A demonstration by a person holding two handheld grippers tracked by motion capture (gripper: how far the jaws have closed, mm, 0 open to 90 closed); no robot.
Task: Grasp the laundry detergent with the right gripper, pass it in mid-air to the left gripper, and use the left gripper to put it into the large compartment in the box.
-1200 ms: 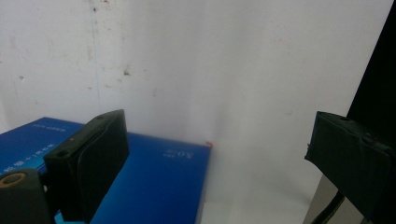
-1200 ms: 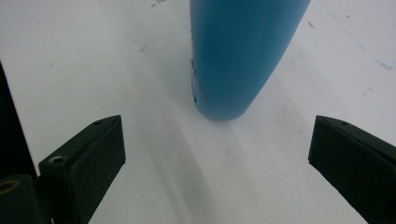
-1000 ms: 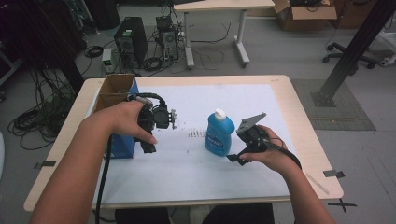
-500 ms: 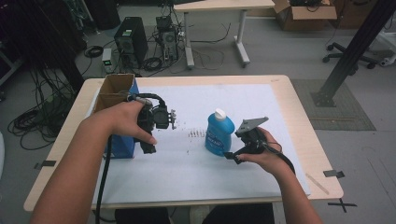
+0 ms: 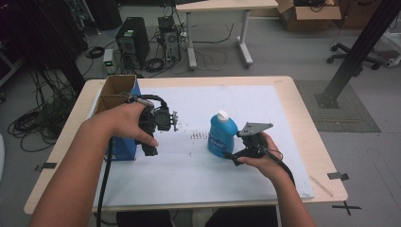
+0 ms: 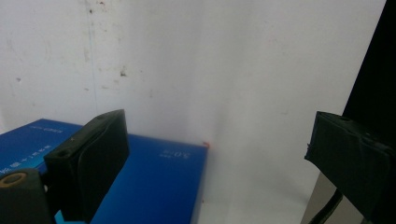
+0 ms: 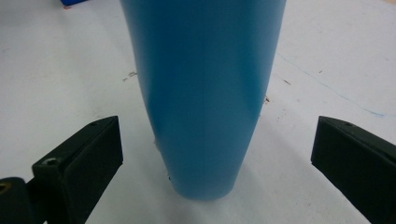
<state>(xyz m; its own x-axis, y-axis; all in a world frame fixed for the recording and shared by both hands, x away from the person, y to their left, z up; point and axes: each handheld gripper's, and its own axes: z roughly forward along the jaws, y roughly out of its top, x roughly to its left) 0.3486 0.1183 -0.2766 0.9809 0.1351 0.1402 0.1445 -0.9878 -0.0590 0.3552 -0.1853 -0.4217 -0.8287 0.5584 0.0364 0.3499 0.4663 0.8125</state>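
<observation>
The counter [image 5: 293,123] has a white sheet on it. A blue box [image 5: 124,146] sits at its left. The bottle [image 5: 221,135] stands in the middle, between the wide-open right tongs [image 7: 217,154]. The left tongs [image 6: 219,158] gape wide, holding nothing, beside the box.

Blue bottle [image 7: 205,93] between wide-spread jaws

Black left gripper [image 5: 174,121], trailing cable; right gripper [image 5: 230,152], grey plate.

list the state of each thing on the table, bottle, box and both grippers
blue bottle: upright, white cap on, standing between the right gripper's open jaws, not gripped
cardboard box: flaps open at the top
left gripper: open, holding nothing, over the box's blue side
right gripper: open, facing the bottle
</observation>
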